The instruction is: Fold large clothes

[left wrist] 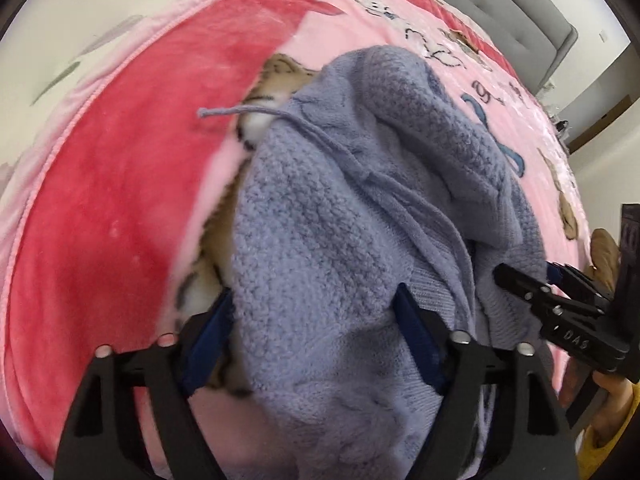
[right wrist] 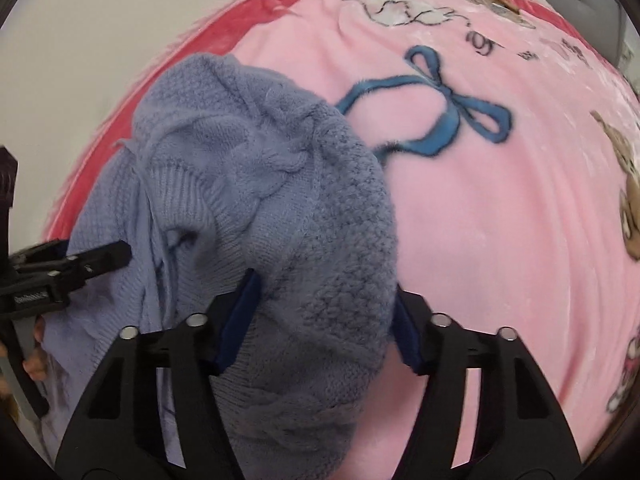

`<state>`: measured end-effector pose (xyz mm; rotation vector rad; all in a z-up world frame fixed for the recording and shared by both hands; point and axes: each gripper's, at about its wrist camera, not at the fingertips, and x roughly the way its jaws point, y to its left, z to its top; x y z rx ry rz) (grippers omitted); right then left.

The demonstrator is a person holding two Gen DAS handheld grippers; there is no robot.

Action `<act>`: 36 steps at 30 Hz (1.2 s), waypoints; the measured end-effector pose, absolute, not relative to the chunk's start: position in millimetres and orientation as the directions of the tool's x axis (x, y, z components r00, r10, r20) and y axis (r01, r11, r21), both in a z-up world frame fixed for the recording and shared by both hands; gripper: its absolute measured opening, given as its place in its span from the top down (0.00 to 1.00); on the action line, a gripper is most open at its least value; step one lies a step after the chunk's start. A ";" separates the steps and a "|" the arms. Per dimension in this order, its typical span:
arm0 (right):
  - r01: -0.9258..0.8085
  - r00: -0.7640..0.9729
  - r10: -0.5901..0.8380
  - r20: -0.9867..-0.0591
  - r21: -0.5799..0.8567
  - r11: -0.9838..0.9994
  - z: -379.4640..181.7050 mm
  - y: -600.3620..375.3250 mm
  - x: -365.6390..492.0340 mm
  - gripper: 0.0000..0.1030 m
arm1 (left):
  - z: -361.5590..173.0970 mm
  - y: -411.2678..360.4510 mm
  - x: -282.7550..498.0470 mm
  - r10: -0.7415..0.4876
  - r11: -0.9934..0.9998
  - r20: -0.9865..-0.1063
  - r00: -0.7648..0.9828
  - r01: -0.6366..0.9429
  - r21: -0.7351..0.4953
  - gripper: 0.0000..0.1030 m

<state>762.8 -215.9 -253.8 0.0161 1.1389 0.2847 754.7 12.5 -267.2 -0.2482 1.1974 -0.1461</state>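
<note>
A lavender knit sweater (left wrist: 320, 220) lies bunched on a pink blanket (left wrist: 120, 160). My left gripper (left wrist: 314, 300) points down onto its near end. The jaws stand wide and a thick fold fills the gap between the blue pads, so I read it as open. The sweater (right wrist: 260, 160) is also bunched between the fingers of my right gripper (right wrist: 324, 292), whose narrower jaws press on it. Each gripper shows in the other's view: the right gripper (left wrist: 528, 276) at the sweater's right edge, the left gripper (right wrist: 98, 250) at its left edge. A loose cord (left wrist: 240, 111) trails off the sweater to the left.
The pink blanket (right wrist: 500, 220), printed with a blue bow (right wrist: 452, 116) and cartoon animals, covers a bed. A grey padded headboard (left wrist: 500, 8) stands at the far end. Pale floor (left wrist: 60, 20) lies beyond the bed's left edge. A hand with a yellow sleeve (left wrist: 612, 448) holds the right gripper.
</note>
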 end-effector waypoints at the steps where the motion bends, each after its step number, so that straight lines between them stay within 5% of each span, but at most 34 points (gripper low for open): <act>1: -0.211 0.389 0.264 -0.883 0.193 0.958 -251.3 -218.0 761.0 0.67 | -266.0 13.7 754.7 -0.238 0.964 -0.902 0.360 -0.026 -0.265 0.39; 3: -0.188 0.405 0.280 -0.870 0.221 0.957 -243.4 -222.0 760.3 0.90 | -260.0 17.5 756.0 -0.282 0.951 -0.891 0.356 -0.022 -0.310 0.53; 7: -0.224 0.443 0.325 -0.836 0.248 0.943 -212.8 -220.9 757.1 0.92 | -237.3 27.5 761.9 -0.407 0.896 -0.846 0.346 -0.028 -0.443 0.77; 10: -0.251 0.462 0.376 -0.803 0.288 0.924 -181.1 -222.0 749.9 0.93 | -208.9 35.7 761.7 -0.477 0.853 -0.797 0.372 -0.025 -0.522 0.81; 17: -0.328 0.467 0.399 -0.789 0.264 0.907 -136.4 -215.5 704.6 0.93 | -179.6 45.5 735.4 -0.457 0.877 -0.824 0.335 0.015 -0.480 0.81; 22: -0.231 0.442 0.326 -0.836 0.245 0.942 -162.6 -229.2 702.2 0.93 | -211.6 39.3 737.1 -0.316 0.947 -0.906 0.282 0.040 -0.318 0.35; 25: -0.173 0.445 0.336 -0.830 0.289 0.942 -180.1 -240.5 708.7 0.89 | -226.8 36.7 744.6 -0.352 0.936 -0.893 0.282 0.076 -0.345 0.35; 27: -0.136 0.426 0.341 -0.838 0.314 0.940 -194.0 -246.7 715.4 0.66 | -239.3 30.3 754.5 -0.345 0.939 -0.900 0.266 0.083 -0.335 0.39; 28: -0.124 0.413 0.347 -0.842 0.325 0.937 -201.2 -248.3 719.0 0.63 | -245.5 27.6 760.0 -0.350 0.937 -0.904 0.245 0.079 -0.341 0.42; 31: -0.119 0.386 0.332 -0.861 0.311 0.943 -218.7 -248.9 725.5 0.62 | -264.5 27.6 777.3 -0.363 0.930 -0.910 0.202 0.009 -0.369 0.43; 33: -0.106 0.367 0.333 -0.869 0.317 0.943 -229.6 -250.9 730.4 0.52 | -272.8 34.0 786.0 -0.392 0.912 -0.903 0.177 -0.054 -0.406 0.43; 36: -0.063 0.329 0.386 -0.862 0.388 0.920 -244.2 -258.1 737.0 0.57 | -275.4 37.7 792.3 -0.404 0.908 -0.905 0.137 -0.063 -0.415 0.46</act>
